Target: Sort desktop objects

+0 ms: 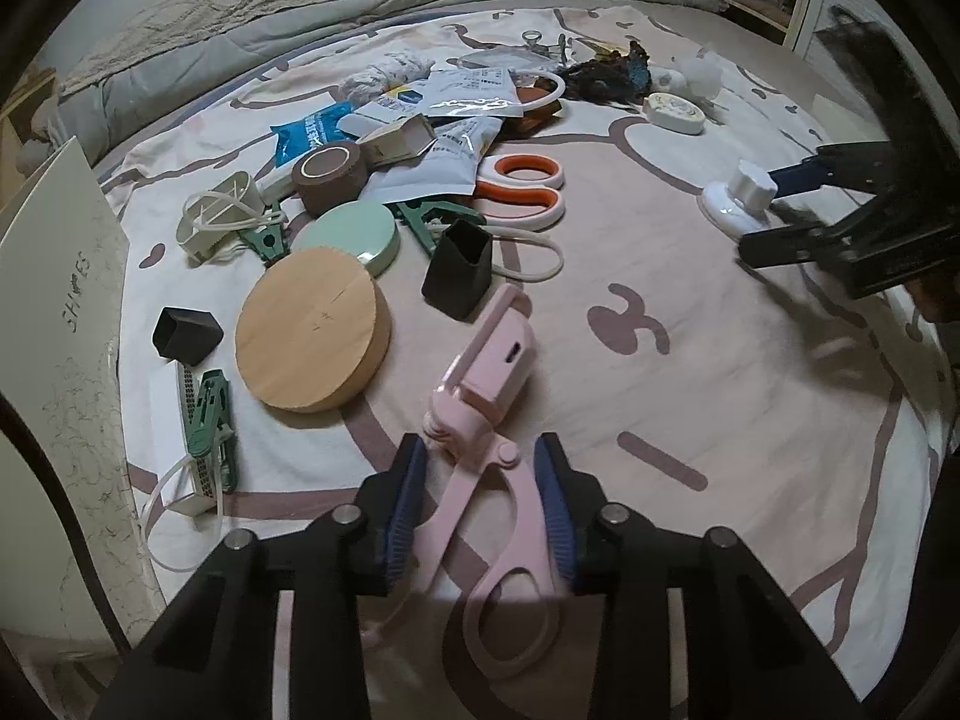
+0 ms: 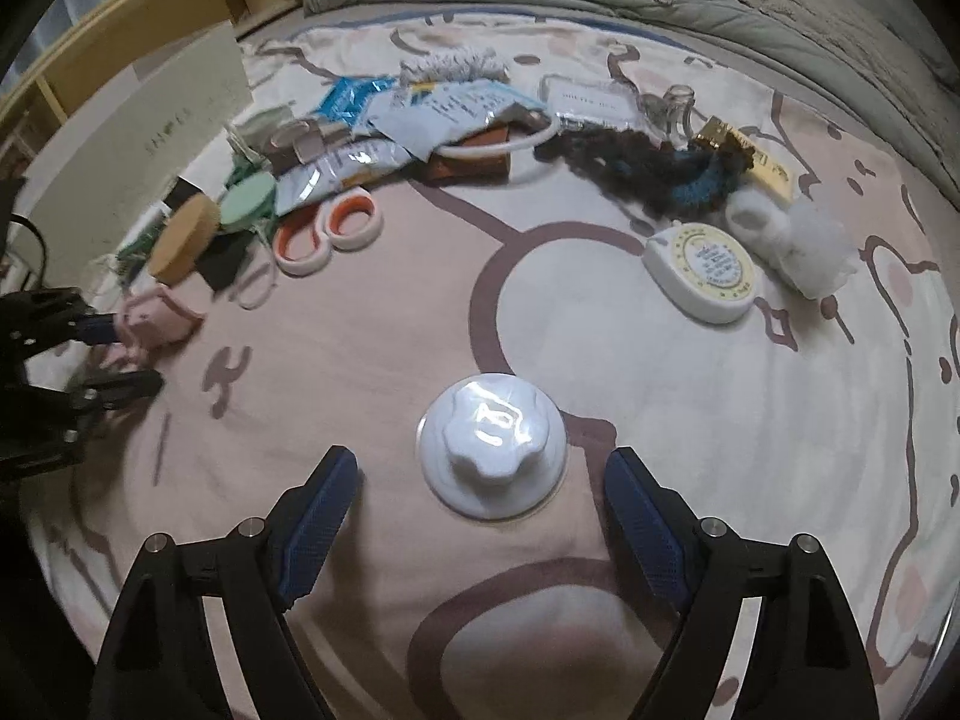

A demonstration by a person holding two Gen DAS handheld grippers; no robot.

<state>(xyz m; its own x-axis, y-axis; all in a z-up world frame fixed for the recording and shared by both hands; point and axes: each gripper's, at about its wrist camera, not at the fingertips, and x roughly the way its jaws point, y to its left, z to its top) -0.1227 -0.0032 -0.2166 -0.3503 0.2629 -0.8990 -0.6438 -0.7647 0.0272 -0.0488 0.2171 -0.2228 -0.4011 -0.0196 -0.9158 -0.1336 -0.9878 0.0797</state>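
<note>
The bed cover (image 2: 600, 312) was pale pink and white with brown cartoon outlines. The scissors (image 1: 528, 192) were white with orange handle linings. The clamp tool (image 1: 480, 420) was pink, the knob (image 2: 492, 450) white, the round lid (image 1: 351, 234) mint green, the fingers' pads (image 2: 318, 516) blue.

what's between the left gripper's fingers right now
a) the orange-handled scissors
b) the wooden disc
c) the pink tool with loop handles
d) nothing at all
c: in the left wrist view the left gripper has its blue pads closed on the handles of the pink tool, while the orange-handled scissors and the wooden disc lie apart on the blanket.
</note>
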